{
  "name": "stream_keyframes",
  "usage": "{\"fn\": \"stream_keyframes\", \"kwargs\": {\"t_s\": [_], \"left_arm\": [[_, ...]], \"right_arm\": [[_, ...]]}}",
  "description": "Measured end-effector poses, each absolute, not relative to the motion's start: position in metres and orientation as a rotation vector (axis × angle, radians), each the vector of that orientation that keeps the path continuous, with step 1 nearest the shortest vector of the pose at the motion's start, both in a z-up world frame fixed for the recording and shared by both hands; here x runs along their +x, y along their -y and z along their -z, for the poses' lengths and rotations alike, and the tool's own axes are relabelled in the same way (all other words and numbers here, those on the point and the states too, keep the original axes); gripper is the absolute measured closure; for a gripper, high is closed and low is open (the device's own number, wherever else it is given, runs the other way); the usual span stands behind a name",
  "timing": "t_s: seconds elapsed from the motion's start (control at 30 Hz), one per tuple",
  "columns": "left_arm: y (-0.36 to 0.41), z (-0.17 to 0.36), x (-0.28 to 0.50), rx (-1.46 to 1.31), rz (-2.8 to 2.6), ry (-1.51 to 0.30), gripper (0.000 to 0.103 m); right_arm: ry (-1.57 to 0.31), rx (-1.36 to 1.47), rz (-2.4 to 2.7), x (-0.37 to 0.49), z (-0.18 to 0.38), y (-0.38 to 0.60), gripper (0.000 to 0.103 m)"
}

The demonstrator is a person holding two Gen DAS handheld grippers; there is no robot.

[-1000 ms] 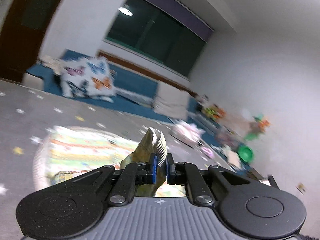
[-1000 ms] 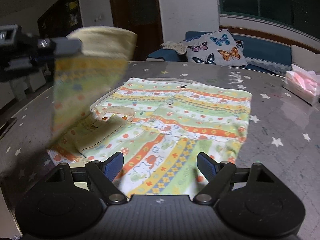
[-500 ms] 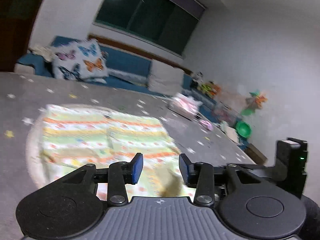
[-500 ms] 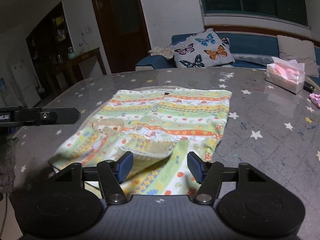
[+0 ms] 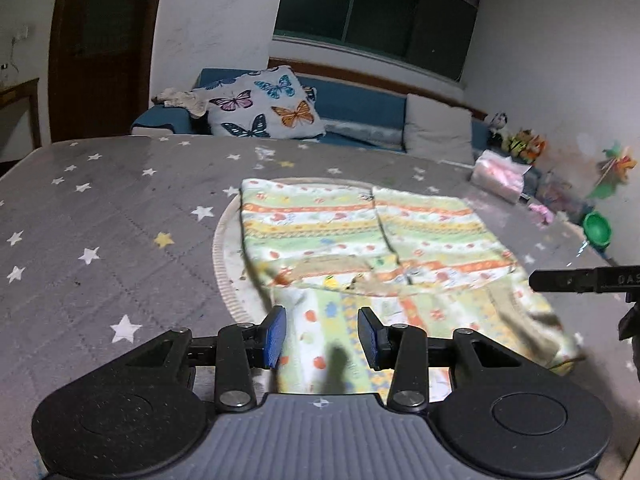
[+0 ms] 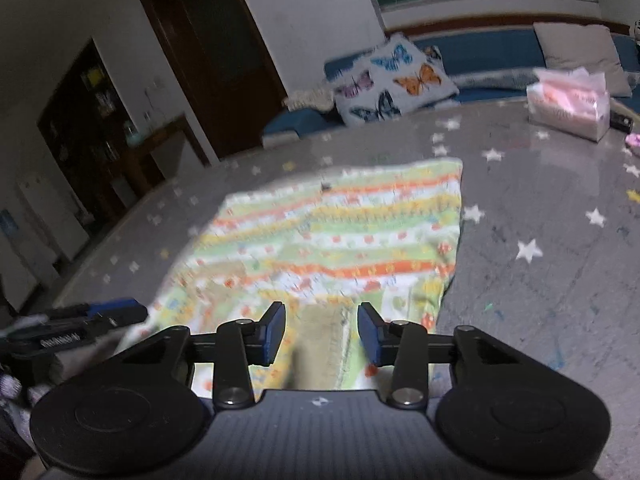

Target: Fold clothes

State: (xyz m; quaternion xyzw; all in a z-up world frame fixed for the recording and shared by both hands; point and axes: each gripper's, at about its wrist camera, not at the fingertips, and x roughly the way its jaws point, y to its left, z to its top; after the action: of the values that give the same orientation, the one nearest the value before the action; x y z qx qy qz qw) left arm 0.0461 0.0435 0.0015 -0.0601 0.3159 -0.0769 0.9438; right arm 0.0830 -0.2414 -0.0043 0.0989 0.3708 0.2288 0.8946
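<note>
A child's garment (image 5: 360,232) with orange, green and yellow stripes lies flat on the grey star-patterned table, its near sleeve folded across the body. It also shows, blurred, in the right wrist view (image 6: 340,232). My left gripper (image 5: 322,334) is open and empty, just above the garment's near left edge. My right gripper (image 6: 322,332) is open and empty over the near edge with its beige cuff (image 6: 320,332). The right gripper's finger (image 5: 580,280) shows at the right of the left wrist view, and the left gripper's finger (image 6: 100,312) at the left of the right wrist view.
The table (image 5: 100,220) stretches wide to the left. A pink tissue pack (image 6: 568,100) lies at its far right. A butterfly pillow (image 5: 264,108) rests on the blue sofa behind. Toys and a green bowl (image 5: 596,228) sit at the right wall.
My left gripper opened and let go of the sleeve, which now lies folded across the garment. Both grippers have dropped to the garment's near edge.
</note>
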Motion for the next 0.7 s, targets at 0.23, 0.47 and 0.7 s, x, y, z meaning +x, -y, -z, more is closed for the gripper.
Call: {"fn": "stream_keyframes", "kwargs": {"t_s": [0.23,0.47,0.7], "left_arm": [[-0.044,0.007,0.058,-0.098,0.131,-0.672,0.062],[-0.042,0.01,0.061,-0.07,0.11,-0.665,0.093],[-0.033,0.012,0.06,0.017,0.085,-0.637,0.097]], "right_arm": [[-0.798,0.136,-0.458,0.086,0.021,0.227,0.092],[-0.682,0.056,-0.446,0.077,-0.007,0.218,0.096],[-0.754,0.068,-0.392,0.091,0.009,0.22,0.095]]}}
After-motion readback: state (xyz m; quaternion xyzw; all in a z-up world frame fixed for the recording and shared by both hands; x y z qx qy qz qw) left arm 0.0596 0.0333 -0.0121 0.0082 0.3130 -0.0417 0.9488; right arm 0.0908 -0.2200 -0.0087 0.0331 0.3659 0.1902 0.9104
